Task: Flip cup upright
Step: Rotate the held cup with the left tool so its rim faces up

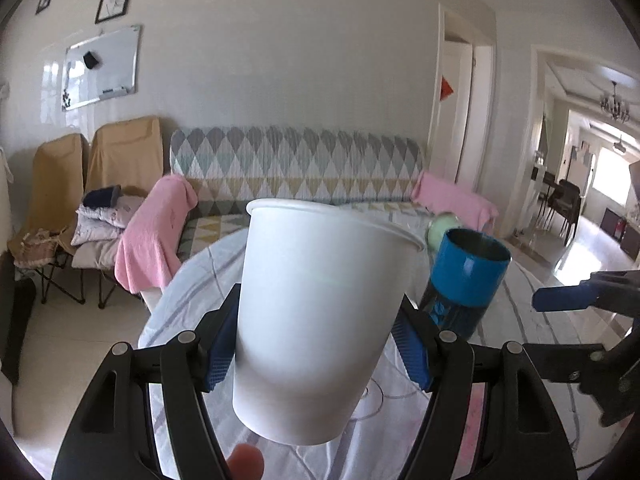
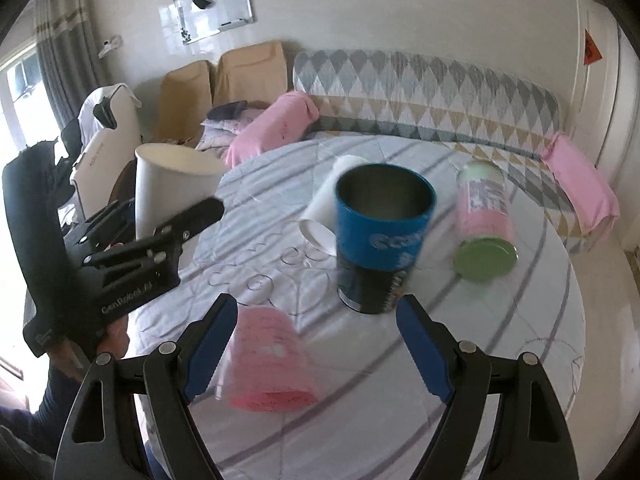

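My left gripper (image 1: 316,344) is shut on a white paper cup (image 1: 320,312), held mouth up and slightly tilted above the round table (image 2: 500,360). The same cup (image 2: 168,188) and left gripper (image 2: 160,236) show at the left of the right wrist view. My right gripper (image 2: 316,344) is open and empty, low over the table's near side. A pink cup (image 2: 268,364) stands mouth down between its fingers. Another white cup (image 2: 326,208) lies on its side behind an upright blue tumbler (image 2: 380,236), which also shows in the left wrist view (image 1: 464,280).
A pink bottle with a green lid (image 2: 484,220) lies on its side at the table's right. A patterned sofa (image 2: 420,92) with pink towels (image 2: 276,124) stands behind the table. Covered chairs (image 1: 96,176) stand at the left.
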Demonstrator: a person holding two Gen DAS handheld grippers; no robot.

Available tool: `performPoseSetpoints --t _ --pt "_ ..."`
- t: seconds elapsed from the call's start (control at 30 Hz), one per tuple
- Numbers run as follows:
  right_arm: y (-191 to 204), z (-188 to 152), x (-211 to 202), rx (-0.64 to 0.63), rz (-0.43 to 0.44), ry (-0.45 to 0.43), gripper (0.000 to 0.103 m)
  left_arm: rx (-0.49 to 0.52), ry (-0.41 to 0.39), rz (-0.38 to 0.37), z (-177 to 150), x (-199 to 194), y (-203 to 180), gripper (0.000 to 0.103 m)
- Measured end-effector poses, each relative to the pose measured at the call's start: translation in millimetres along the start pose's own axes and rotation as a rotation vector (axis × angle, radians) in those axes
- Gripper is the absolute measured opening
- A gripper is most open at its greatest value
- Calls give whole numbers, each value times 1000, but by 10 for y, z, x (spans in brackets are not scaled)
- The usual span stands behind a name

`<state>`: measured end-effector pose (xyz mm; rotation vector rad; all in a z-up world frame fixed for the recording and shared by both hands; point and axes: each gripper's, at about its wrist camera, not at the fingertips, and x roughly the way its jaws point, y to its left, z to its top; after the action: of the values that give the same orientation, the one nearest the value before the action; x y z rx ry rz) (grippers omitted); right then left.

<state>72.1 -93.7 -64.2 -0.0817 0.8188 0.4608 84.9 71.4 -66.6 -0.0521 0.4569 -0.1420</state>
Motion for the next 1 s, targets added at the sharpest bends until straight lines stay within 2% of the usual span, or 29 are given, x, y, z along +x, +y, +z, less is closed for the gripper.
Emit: performPoseSetpoints --t 0.2,0.47,0.7,0.87,1.0 --pt "-44 95 -144 41 -15 -57 83 31 14 18 -95 146 -26 70" --pt "228 307 54 32 51 -57 83 79 -17 5 -157 102 -62 70" --pt "335 343 199 17 158 -4 83 74 -44 -34 -165 60 -33 70" --pt "423 380 275 -21 204 25 83 52 -62 -60 -148 29 15 70" --pt "462 398 328 -52 209 45 83 36 -58 -97 -147 38 69 70"
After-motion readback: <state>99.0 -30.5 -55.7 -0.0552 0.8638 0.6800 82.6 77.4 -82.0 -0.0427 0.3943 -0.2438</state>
